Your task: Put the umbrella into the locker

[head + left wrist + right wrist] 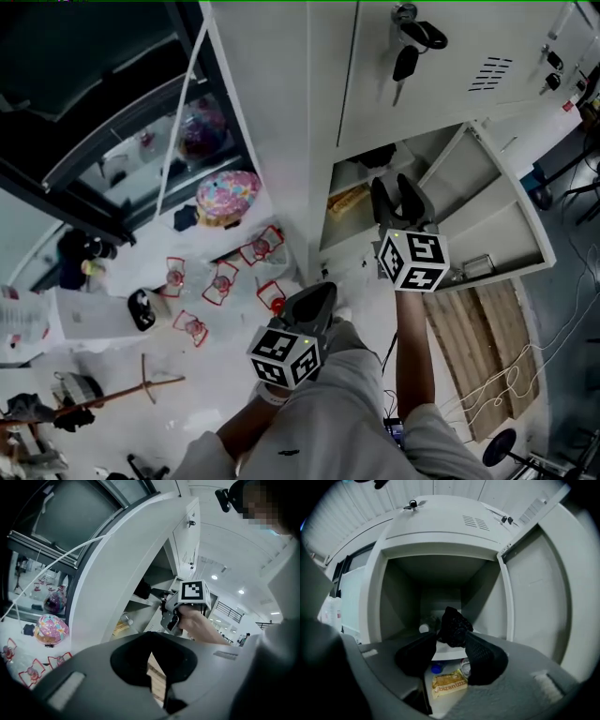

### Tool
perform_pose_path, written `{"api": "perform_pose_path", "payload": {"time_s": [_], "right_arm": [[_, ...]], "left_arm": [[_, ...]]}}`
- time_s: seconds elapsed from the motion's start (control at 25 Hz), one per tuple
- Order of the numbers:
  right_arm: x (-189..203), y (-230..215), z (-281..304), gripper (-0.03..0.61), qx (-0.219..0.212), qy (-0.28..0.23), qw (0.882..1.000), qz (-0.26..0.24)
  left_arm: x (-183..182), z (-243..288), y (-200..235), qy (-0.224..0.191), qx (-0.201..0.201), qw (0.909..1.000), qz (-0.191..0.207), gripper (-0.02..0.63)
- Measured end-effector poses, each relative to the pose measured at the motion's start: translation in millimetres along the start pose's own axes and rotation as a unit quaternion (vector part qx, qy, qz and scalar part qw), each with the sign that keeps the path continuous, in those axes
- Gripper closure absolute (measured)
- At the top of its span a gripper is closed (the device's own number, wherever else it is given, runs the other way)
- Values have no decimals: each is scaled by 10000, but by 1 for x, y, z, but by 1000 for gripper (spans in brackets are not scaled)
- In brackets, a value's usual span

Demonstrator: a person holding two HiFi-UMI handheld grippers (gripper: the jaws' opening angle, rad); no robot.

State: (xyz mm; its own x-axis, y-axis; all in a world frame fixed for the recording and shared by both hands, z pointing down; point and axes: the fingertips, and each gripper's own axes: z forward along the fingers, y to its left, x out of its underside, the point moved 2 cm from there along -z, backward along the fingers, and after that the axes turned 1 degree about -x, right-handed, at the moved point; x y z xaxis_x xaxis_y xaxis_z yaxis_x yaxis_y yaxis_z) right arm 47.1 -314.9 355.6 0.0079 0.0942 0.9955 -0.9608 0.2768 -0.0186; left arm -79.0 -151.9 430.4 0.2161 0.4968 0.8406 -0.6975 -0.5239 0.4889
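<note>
The black folded umbrella (pixel 452 620) rests on the upper shelf inside the open grey locker (pixel 440 541). Its near end sits between the tips of my right gripper (pixel 451 637), which is shut on it. In the head view the right gripper (pixel 394 183) reaches into the locker mouth, with the umbrella (pixel 378 157) dark beyond its tips. The locker door (pixel 487 216) stands swung out to the right. My left gripper (pixel 323 291) hangs lower, outside the locker, shut and holding nothing. In the left gripper view its jaws (pixel 151 644) leave only a thin slit, and the right gripper (pixel 174 613) shows ahead.
Under the shelf lie a yellow snack packet (pixel 449 684) and a blue-capped bottle (pixel 435 668). Keys (pixel 410 42) hang from the locker door above. On the floor are a colourful round bag (pixel 228 195), several red-framed items (pixel 223 281) and a wooden pallet (pixel 478 347).
</note>
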Motion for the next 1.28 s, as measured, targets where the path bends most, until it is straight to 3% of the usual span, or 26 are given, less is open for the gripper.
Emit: {"api": "perform_pose_path", "payload": {"time_s": [0.4,0.64,0.84,1.16,1.28], "right_arm": [[-2,20,-65,402,-102,-125,9998,144],[-6,38,-102,477,-207,-215,9996,-2],[-13,50,-131,498,-406,-470,9980,69],[-6,58,-166,503,-335,-631,9974,-127],[-7,61,-179,505,-295,-977,9946,-214]], "left_arm": [[6,-23,1,-206,-13,9998,-85,603],[8,-34,10,-209,-106,9997,23,603],[10,-45,21,-209,-250,9994,97,603],[-2,-58,27,-387,-334,9980,371,603],[-5,-60,28,-413,-376,9970,529,603]]}}
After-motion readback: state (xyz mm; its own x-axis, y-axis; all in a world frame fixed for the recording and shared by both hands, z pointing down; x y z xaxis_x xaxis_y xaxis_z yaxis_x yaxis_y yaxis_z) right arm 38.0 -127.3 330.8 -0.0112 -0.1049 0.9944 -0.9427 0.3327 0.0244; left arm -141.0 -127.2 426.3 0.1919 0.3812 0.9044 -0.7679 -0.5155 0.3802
